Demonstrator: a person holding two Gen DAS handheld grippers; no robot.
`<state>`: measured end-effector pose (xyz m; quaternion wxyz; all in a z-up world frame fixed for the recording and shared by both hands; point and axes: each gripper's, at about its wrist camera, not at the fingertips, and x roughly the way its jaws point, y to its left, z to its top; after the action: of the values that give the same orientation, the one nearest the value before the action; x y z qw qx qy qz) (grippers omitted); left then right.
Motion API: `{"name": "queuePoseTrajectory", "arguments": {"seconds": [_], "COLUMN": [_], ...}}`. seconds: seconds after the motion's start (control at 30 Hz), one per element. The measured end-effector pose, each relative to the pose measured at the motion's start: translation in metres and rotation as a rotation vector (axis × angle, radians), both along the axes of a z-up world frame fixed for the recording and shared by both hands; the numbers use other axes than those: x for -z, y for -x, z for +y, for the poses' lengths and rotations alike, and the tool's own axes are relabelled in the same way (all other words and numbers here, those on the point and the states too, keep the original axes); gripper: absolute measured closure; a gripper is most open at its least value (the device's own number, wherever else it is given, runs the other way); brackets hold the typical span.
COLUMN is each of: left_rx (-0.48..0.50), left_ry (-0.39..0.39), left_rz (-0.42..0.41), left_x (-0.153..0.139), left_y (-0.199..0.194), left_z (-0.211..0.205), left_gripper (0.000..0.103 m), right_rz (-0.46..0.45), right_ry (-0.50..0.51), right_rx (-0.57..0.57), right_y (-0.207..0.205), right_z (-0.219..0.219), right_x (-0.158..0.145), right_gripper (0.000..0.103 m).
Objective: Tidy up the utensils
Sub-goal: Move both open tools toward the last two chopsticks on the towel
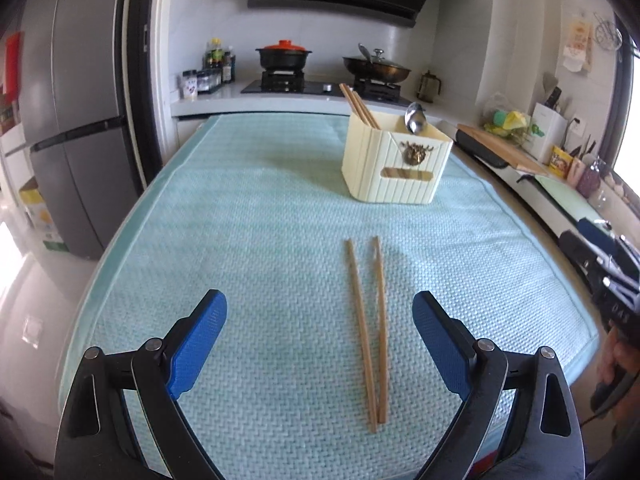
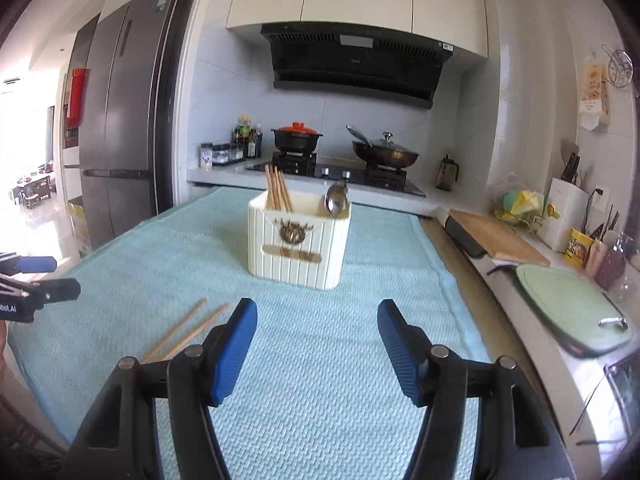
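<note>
Left wrist view: left gripper (image 1: 319, 312) with jaws spread wide and nothing between them, above a pale blue mat (image 1: 240, 240). Two loose chopsticks (image 1: 368, 332) lie on the mat just inside the right-hand finger, near ends touching, far ends apart. Bare mat extends ahead to a cream ribbed utensil holder (image 1: 394, 164), standing upright, with more chopsticks (image 1: 360, 106) and a spoon (image 1: 415, 118) leaning in it. Right wrist view: right gripper (image 2: 318, 312), jaws likewise wide and empty; the holder stands ahead, slightly left, well apart. The loose chopsticks' near ends are hidden behind its left finger. The mat's right edge runs close alongside.
</note>
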<state>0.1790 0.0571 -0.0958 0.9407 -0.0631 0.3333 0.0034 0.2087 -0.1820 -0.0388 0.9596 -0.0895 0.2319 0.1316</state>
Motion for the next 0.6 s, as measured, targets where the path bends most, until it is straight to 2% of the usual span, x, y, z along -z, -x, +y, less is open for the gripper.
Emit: {"name": "queuePoseTrajectory", "arguments": {"seconds": [0.13,0.2,0.33,0.6], "left_rx": [-0.005,-0.010,-0.024,-0.035], "left_ry": [-0.056,-0.054,-0.035,-0.064], "left_rz": [0.026,0.036,0.042,0.044], "left_x": [0.012,0.016,0.020,0.023], "left_y": [0.002,0.002,0.004,0.007], "left_z": [-0.005,-0.004,0.001,0.003], "left_gripper": [0.008,0.008,0.008,0.008], "right_rz": [0.089,0.115,0.137,0.160], "right_ry": [-0.004,-0.002,-0.014,-0.004], "right_rx": [-0.047,-0.060,-0.077,-0.092], "right_y": [0.017,0.020,0.022,0.023], "right_z": [0.011,0.015,0.019,0.026], "right_x": [0.032,0.040,0.046,0.048], "right_gripper": [0.039,0.039,0.039,0.039]}}
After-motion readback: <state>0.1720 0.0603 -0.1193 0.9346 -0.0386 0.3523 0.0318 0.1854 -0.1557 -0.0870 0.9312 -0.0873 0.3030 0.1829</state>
